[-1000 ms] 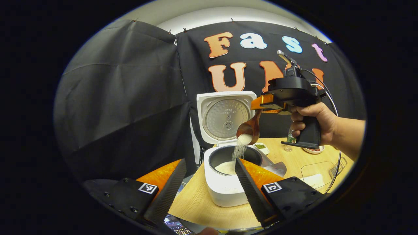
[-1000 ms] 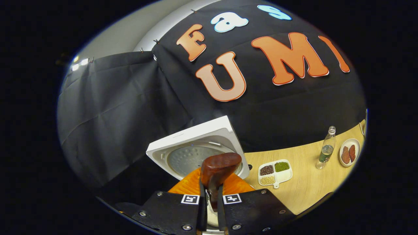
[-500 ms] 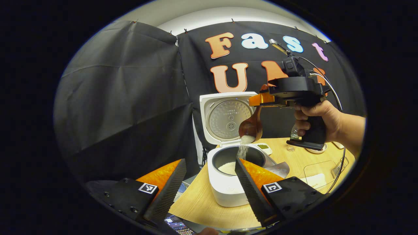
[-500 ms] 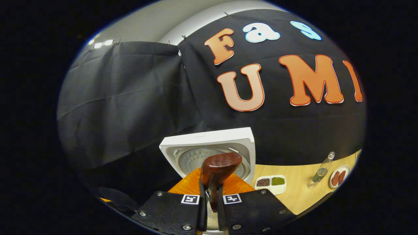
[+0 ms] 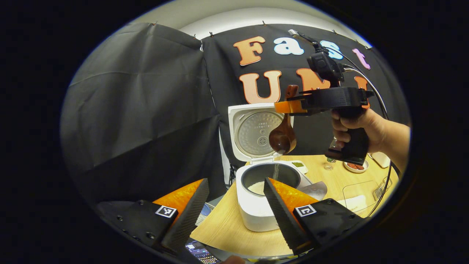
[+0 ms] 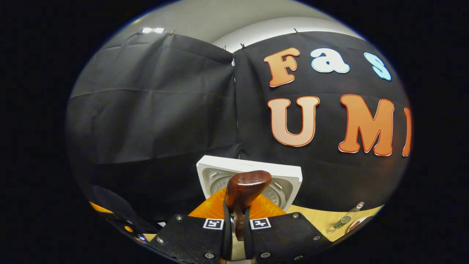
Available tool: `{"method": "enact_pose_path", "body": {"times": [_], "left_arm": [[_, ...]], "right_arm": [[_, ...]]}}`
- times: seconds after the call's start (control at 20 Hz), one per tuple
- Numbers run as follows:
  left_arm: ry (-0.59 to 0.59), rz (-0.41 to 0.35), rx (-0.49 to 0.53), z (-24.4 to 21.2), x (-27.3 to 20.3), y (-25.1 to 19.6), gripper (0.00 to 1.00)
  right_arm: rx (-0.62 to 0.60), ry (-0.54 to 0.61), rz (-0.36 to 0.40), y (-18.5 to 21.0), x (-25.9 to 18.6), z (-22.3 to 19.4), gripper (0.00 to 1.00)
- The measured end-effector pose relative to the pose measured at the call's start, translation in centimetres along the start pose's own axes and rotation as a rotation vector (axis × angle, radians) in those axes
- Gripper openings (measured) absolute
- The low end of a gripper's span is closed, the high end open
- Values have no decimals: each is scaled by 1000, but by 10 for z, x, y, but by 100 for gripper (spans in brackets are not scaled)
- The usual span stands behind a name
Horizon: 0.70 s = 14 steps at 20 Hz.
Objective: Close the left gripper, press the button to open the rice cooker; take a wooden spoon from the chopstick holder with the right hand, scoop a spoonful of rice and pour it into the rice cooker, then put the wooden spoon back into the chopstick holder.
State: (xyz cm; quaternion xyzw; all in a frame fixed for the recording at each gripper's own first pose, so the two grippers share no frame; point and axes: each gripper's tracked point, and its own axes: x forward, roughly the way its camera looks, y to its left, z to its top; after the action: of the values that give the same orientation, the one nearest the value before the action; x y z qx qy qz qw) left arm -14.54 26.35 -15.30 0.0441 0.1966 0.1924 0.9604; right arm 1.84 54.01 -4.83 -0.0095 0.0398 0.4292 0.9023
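Left gripper view: my left gripper (image 5: pixel 234 209) sits at the bottom of the frame, fingers spread wide with nothing between them. Between and beyond them, at lower centre, the white rice cooker (image 5: pixel 256 212) stands on the wooden table (image 5: pixel 227 231), lid (image 5: pixel 256 132) raised upright behind the pot. A patch of rice (image 5: pixel 256 187) lies in the inner pot.

Upper right of the same frame: my right hand (image 5: pixel 353 126) holds the right gripper (image 5: pixel 287 106) level above the cooker. Its fingers are pressed together on the handle of the wooden spoon (image 5: pixel 282 138), which hangs bowl-down over the pot opening. A thin trickle of grains falls from the bowl into the pot.

At right of the frame, behind the cooker: a compartment dish of beans (image 5: pixel 298 165), a bottle (image 5: pixel 329 163), a small plate (image 5: pixel 355 167), a clear container (image 5: pixel 357 196).

Right gripper view: at bottom centre, the spoon's handle end (image 6: pixel 244 189) stands up between my clamped fingers, the lid (image 6: pixel 289 176) just behind it. The bottle (image 6: pixel 344 220) lies toward lower right on the table.
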Motion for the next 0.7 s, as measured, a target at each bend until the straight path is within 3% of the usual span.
{"method": "enact_pose_path", "body": {"times": [0.2, 0.35, 0.7], "left_arm": [[-27, 27, -9, 7, -1, 1, 100], [-40, 33, -22, 11, -4, -4, 100], [-48, 18, -59, 16, -8, -32, 99]], "right_arm": [[-109, -20, 17, 10, -3, 5, 12], [-112, -28, 15, 6, -7, 6, 12], [217, 34, -22, -48, -47, -2, 12]]}}
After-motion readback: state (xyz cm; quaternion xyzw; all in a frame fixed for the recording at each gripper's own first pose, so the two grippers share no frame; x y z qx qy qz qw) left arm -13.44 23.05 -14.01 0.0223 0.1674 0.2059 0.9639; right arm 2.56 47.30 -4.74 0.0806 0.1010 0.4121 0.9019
